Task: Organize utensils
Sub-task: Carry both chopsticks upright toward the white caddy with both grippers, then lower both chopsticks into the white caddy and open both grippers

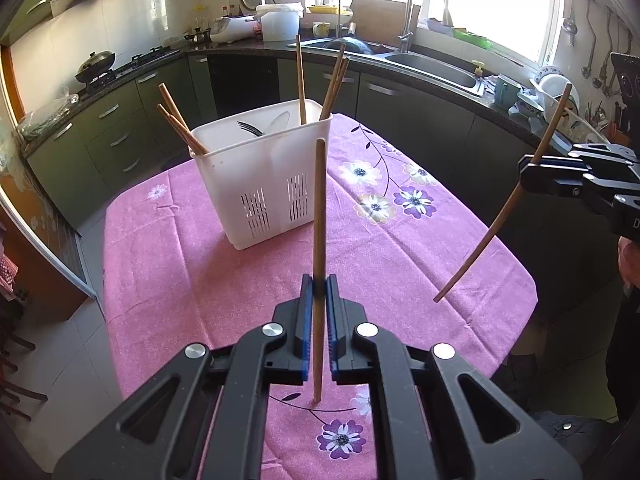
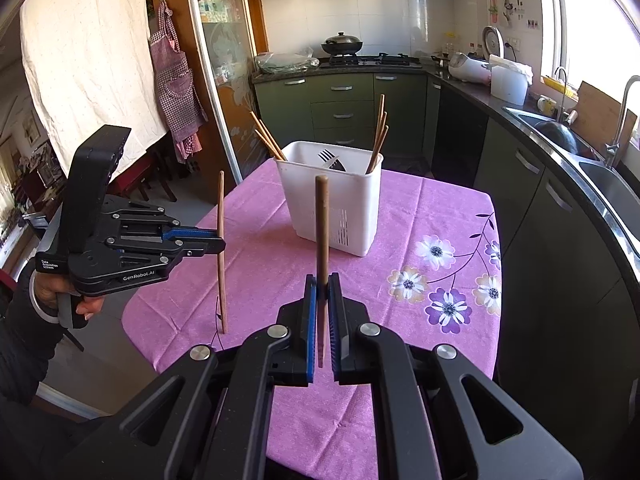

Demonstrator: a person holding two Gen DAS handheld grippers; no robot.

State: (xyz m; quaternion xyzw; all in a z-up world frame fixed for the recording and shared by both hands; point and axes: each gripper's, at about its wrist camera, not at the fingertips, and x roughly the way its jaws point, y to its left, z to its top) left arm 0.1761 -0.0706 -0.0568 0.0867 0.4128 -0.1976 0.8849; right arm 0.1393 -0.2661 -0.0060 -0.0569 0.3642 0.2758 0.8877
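Observation:
A white slotted utensil holder (image 1: 264,184) stands on the pink floral tablecloth (image 1: 172,264), also in the right wrist view (image 2: 332,200). It holds several wooden chopsticks and a fork (image 2: 328,158). My left gripper (image 1: 319,284) is shut on an upright wooden chopstick (image 1: 319,208), held above the cloth in front of the holder. My right gripper (image 2: 322,284) is shut on another chopstick (image 2: 322,216), which slants in the left wrist view (image 1: 504,208). The left gripper also shows in the right wrist view (image 2: 218,242).
The table stands in a kitchen. A counter with a sink (image 1: 432,66) and faucet runs behind and to the right. A stove with a wok (image 2: 342,46) is at the far wall. An apron (image 2: 176,80) hangs at the left.

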